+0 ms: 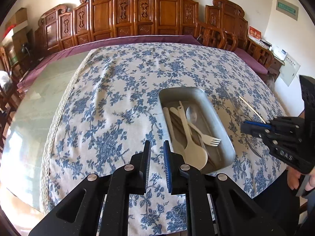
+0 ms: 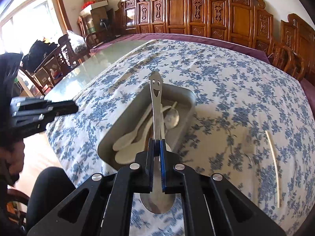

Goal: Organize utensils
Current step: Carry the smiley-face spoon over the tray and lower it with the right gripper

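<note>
A grey metal tray (image 1: pixel 216 116) (image 2: pixel 116 125) lies on the floral tablecloth and holds cream plastic spoons (image 1: pixel 194 153), a cream fork (image 1: pixel 208 138) and a small metal spoon (image 1: pixel 192 114). My right gripper (image 2: pixel 157 147) is shut on a steel spoon with a smiley-face handle (image 2: pixel 155 98), held above the tray's near end, handle pointing away, bowl toward the camera. In the left wrist view the right gripper (image 1: pixel 246 127) is right of the tray. My left gripper (image 1: pixel 157 147) is open and empty, just left of the tray's near end.
A cream chopstick (image 2: pixel 272 167) (image 1: pixel 252 108) lies on the cloth right of the tray. A metal fork (image 1: pixel 229 95) and a knife blade (image 1: pixel 255 150) also lie there. Bare glass tabletop (image 1: pixel 39 98) is to the left. Carved wooden chairs (image 1: pixel 137 15) line the far side.
</note>
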